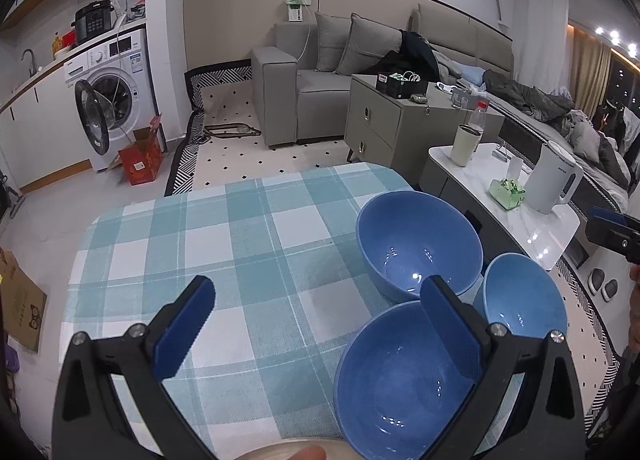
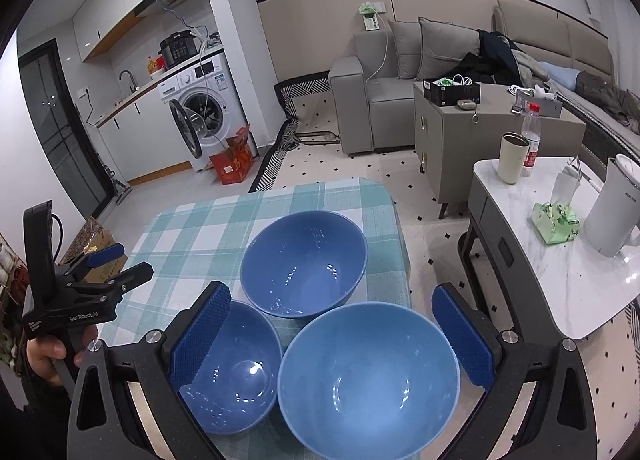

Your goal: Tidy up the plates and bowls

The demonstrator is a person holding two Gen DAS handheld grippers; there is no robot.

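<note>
My right gripper [image 2: 332, 334] hangs wide open over two blue bowls, both empty: the light blue bowl [image 2: 368, 380] at the table's near right corner and a darker bowl [image 2: 236, 364] touching it on the left. Third bowl [image 2: 304, 262], also empty, sits just behind them by the right edge of the checked cloth [image 2: 200, 227]. Left gripper [image 1: 316, 324] open too, holding nothing, over the cloth w/ one finger [image 1: 450, 332] above the darker bowl.
</note>
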